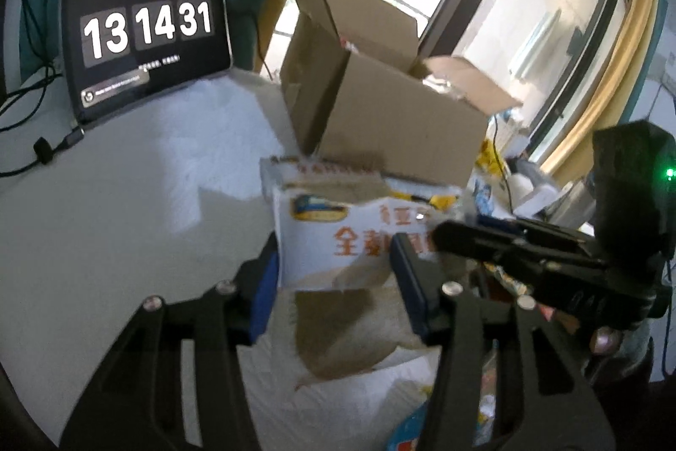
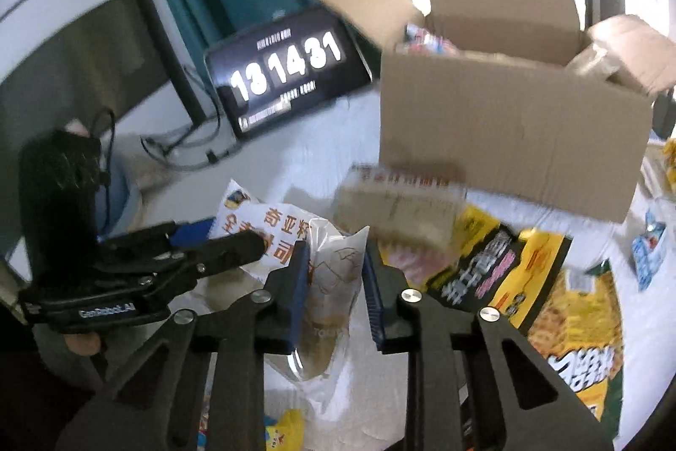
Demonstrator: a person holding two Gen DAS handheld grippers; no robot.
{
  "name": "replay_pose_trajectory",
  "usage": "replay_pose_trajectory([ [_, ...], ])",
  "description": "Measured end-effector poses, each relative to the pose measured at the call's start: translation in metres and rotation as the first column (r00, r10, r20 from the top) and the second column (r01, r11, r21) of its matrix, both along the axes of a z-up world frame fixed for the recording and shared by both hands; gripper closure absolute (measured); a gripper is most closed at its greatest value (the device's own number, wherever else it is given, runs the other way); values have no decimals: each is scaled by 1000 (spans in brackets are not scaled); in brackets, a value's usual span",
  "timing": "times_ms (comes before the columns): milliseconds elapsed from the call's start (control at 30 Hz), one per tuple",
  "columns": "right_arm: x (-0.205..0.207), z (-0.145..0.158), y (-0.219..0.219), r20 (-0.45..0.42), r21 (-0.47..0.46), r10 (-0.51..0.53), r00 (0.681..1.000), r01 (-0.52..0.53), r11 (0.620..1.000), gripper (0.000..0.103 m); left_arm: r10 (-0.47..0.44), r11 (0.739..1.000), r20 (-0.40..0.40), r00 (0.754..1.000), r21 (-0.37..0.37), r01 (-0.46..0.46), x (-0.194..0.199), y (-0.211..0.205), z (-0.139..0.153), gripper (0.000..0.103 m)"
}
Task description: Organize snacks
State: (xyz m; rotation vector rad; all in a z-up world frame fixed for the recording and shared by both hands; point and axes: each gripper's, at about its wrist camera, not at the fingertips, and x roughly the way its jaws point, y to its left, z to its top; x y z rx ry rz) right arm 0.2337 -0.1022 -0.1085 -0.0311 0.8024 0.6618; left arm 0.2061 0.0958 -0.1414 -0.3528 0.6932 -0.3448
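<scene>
Snacks in hand: a white toast bag (image 1: pixel 338 239) with orange lettering, and a clear-fronted bread packet (image 2: pixel 333 282). Left to right across the left wrist view: tablet clock (image 1: pixel 143 36) propped at the far left of the white table (image 1: pixel 126 206); open cardboard box (image 1: pixel 393 113) standing centre-right, flaps up; toast bag directly ahead of the left gripper (image 1: pixel 336 286), between it and the box. Left gripper is part-closed, blue pads pressed on both sides of the bag's lower half; bag upright, long axis roughly vertical, torn top edge towards the box. The right gripper's body enters from the right, just beside the bag. Right wrist view, left to right: left gripper with the toast bag (image 2: pixel 262 235) at lower left; bread packet held between the blue pads of the right gripper (image 2: pixel 333 282), jaws narrow and clamped on it, packet standing along the finger axis; loose yellow-and-black snack packs (image 2: pixel 507 265) lying flat at right; box (image 2: pixel 507 138) ahead and up-right, some packets visible inside. Judgement: both held items sit in front of and below the box opening, so the coming move would need lift, then forward travel. The right gripper looks nearer the opening. Frames are motion-blurred; grip depth is uncertain.
</scene>
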Motion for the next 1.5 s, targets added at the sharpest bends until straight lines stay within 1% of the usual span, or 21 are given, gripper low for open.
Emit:
replay_pose_trajectory([
  [67,-2,13,-3,54,-13,-11,998,12,1000,81,21,1000,3,1000,12,-21,0,4,2,32],
  [133,0,26,-5,94,-8,-19,995,20,1000,81,22,1000,-5,1000,-8,-22,2,8,0,25],
  [167,1,30,-6,107,2,-27,994,27,1000,81,18,1000,-11,1000,-25,-18,2,10,-1,23],
  [300,11,41,-13,116,63,-52,992,45,997,81,9,996,-24,1000,-89,-11,4,12,1,22],
  [433,20,39,-19,59,171,-54,997,43,984,81,-21,986,-10,1000,-167,19,4,8,8,20],
  [533,22,33,-15,13,222,-35,999,31,975,81,-29,981,-3,1000,-190,28,6,2,11,20],
  [600,20,29,-8,14,205,-43,999,39,978,81,8,982,1,1000,-190,-8,4,4,13,19],
  [667,19,26,-1,6,175,-35,999,33,984,79,39,983,41,998,-179,-31,1,9,16,20],
  [700,19,24,1,-3,166,-25,1000,25,986,76,57,987,46,997,-152,-49,0,11,17,26],
  [733,19,23,5,2,147,-27,1000,27,989,70,63,991,40,997,-118,-58,1,12,17,38],
  [767,19,22,6,3,137,-28,1000,27,990,67,53,992,38,998,-119,-48,2,14,17,40],
  [800,21,20,7,-7,133,-27,1000,28,991,62,47,992,39,998,-123,-42,1,17,17,47],
  [833,23,17,8,-21,133,-28,999,30,991,62,45,993,50,998,-116,-39,0,17,18,53],
  [867,27,13,9,-40,130,-30,999,35,991,61,47,994,59,997,-104,-40,-2,17,19,55],
  [1000,36,1,10,-88,109,-40,995,50,993,47,45,997,74,996,-60,-40,-6,20,21,70],
  [1033,39,0,10,-84,91,-53,995,61,994,44,48,997,69,996,-63,-43,-5,24,20,77],
  [1133,49,-2,6,-84,57,-98,992,103,993,38,59,995,65,996,-81,-54,-3,35,18,79],
  [1200,56,-5,3,-91,44,-128,988,132,990,37,69,995,71,995,-75,-63,-4,40,18,79],
  [1267,67,-11,1,-80,-21,-181,980,180,983,36,77,995,80,994,-66,-71,-4,43,19,80],
  [1333,79,-21,0,-85,-90,-223,971,215,972,36,86,996,95,992,-38,-83,-6,45,21,80],
  [1500,102,-43,-1,-118,-159,-267,956,247,956,36,138,988,135,981,44,-145,-11,55,27,80],
])
